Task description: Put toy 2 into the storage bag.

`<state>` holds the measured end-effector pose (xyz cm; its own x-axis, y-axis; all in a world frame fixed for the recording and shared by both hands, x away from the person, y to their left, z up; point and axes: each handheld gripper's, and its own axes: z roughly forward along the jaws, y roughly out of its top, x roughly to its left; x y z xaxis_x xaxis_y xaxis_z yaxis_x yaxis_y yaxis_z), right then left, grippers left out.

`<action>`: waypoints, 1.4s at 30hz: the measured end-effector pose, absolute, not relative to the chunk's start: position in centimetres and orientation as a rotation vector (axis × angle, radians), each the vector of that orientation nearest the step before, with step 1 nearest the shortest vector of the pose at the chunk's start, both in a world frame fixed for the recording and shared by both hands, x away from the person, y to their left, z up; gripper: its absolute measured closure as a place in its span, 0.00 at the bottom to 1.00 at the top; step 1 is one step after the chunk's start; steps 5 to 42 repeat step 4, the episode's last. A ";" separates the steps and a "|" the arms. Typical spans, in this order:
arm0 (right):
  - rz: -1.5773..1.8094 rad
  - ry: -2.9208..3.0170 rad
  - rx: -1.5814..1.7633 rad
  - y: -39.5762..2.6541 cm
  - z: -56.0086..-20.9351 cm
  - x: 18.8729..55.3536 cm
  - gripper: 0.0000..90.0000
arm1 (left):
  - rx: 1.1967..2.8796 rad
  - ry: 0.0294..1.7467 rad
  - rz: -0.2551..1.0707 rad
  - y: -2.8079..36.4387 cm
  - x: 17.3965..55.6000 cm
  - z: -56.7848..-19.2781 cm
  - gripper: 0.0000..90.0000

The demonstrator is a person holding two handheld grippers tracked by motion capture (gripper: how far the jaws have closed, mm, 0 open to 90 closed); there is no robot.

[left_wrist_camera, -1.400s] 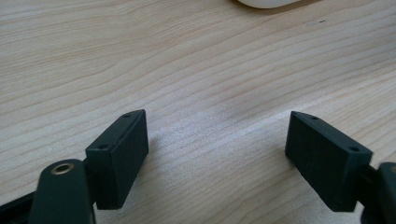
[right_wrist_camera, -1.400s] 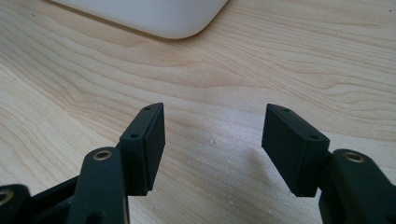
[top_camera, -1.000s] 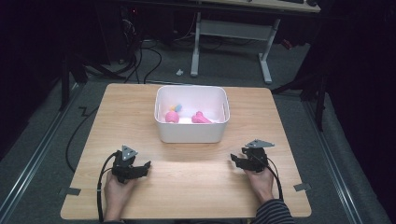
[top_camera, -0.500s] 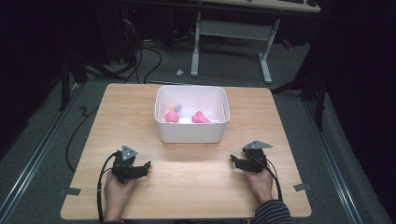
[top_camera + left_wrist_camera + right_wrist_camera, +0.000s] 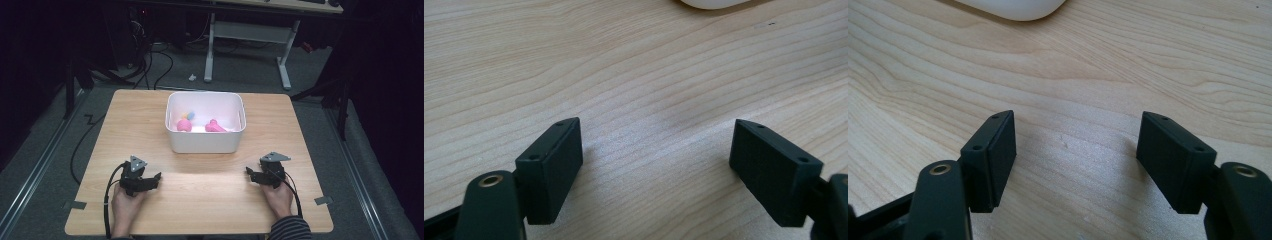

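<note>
Currently, item by item, left to right across the table (image 5: 200, 200).

Left gripper (image 5: 156, 178): rests low on the near-left part of the wooden top, held by the person's left hand (image 5: 125, 206). Its own view shows both black jaws spread wide with bare wood between them; nothing gripped.

White bin (image 5: 205, 144): stands at the table's middle, toward the far side, well apart from both grippers. Inside lie two pink toys, one at left (image 5: 183, 125) and one at right (image 5: 215, 127), with a small yellow-and-blue piece (image 5: 188, 115) just behind the left one. Exact shapes too small to tell.

Right gripper (image 5: 248, 173): rests on the near-right part of the top, in the right hand (image 5: 277, 197). Its jaws have just been opening; in its own view they stand apart over bare wood, nothing between them.

Step in hand, as a judgement: the start position, both tools parked and readied, no contact with the bin or its contents yet.

Next move, as a judgement: one gripper must lift, travel forward over the bin's near rim and descend with jaws spread onto a pink toy, clearing the wall.
</note>
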<state>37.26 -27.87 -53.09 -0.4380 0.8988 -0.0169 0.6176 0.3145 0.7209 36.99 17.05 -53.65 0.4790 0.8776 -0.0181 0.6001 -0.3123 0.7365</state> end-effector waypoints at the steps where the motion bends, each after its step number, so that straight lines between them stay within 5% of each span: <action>1: 0.911 2.168 1.346 -27.9 -53.1 37.3 0.36 | 2.035 1.219 0.514 17.0 37.0 -53.7 0.24; 42: 0.910 2.168 1.344 -27.9 -53.1 37.2 0.36 | 2.036 1.219 0.515 17.0 37.0 -53.7 0.24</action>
